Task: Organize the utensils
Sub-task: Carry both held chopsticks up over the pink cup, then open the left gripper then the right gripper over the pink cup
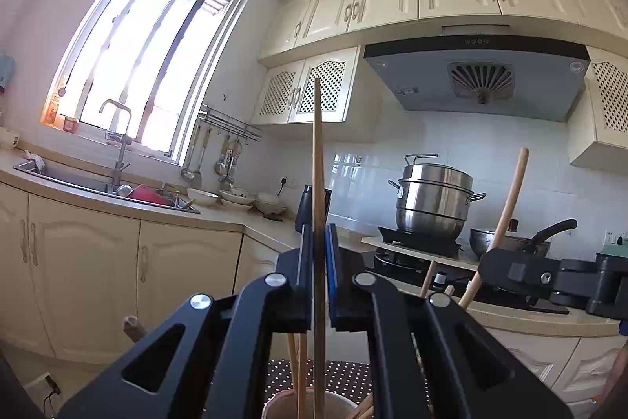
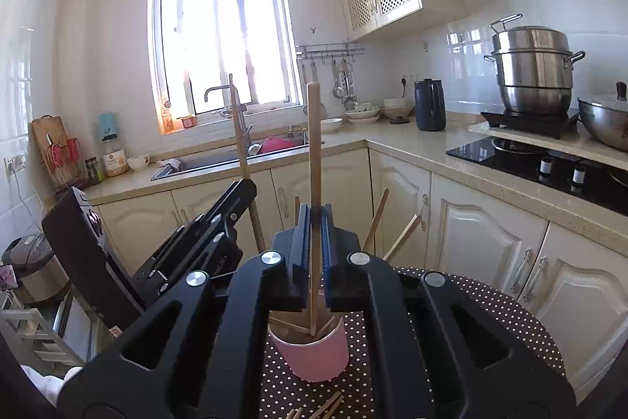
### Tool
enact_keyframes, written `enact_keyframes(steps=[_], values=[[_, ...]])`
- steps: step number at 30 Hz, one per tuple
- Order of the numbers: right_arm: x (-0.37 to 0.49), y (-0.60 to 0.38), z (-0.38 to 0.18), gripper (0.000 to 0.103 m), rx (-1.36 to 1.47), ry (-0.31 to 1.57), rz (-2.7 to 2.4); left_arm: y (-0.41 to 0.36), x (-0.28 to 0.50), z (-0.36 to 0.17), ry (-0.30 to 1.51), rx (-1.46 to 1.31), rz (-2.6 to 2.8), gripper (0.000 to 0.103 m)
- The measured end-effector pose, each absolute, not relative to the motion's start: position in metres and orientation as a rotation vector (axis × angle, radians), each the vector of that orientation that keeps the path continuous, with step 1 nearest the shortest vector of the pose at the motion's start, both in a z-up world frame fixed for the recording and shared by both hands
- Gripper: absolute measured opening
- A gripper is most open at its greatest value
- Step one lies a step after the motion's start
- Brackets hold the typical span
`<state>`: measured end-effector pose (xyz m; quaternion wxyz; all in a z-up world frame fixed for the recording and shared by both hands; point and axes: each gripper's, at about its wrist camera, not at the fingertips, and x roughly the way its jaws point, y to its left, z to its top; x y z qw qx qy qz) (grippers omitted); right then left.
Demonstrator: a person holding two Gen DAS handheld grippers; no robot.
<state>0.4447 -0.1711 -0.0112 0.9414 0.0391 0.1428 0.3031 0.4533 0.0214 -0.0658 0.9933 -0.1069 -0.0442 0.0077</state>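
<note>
Left gripper (image 1: 318,242) is clamped on 1 upright chopstick (image 1: 318,160); right gripper (image 2: 314,234) is clamped on another chopstick (image 2: 314,160), whose lower end dips into the pink cup (image 2: 314,356). Air is open above both sticks. The cup stands on the polka-dot counter (image 2: 490,305), well inside the rim. Only the right wrist view shows loose chopsticks (image 2: 325,409) lying before the cup; only the left wrist view shows the whole range hood (image 1: 477,77).

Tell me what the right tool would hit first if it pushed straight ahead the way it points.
Probably the cream cabinet door under the sink counter, though depth is unclear. The right tool, shut on a wooden chopstick, points over the pink cup towards it.
</note>
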Motion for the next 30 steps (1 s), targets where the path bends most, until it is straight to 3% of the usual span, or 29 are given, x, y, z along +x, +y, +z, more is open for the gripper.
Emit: enact_keyframes(steps=[16, 30], values=[[0.455, -0.159, -0.051, 0.006, 0.068, 0.421, 0.607, 0.016, 0.457, -0.093, 0.076, -0.151, -0.030, 0.007], [0.438, -0.160, -0.043, 0.007, 0.093, 0.436, 0.549, 0.032, 0.416, -0.072, 0.122, -0.135, -0.023, 0.037]])
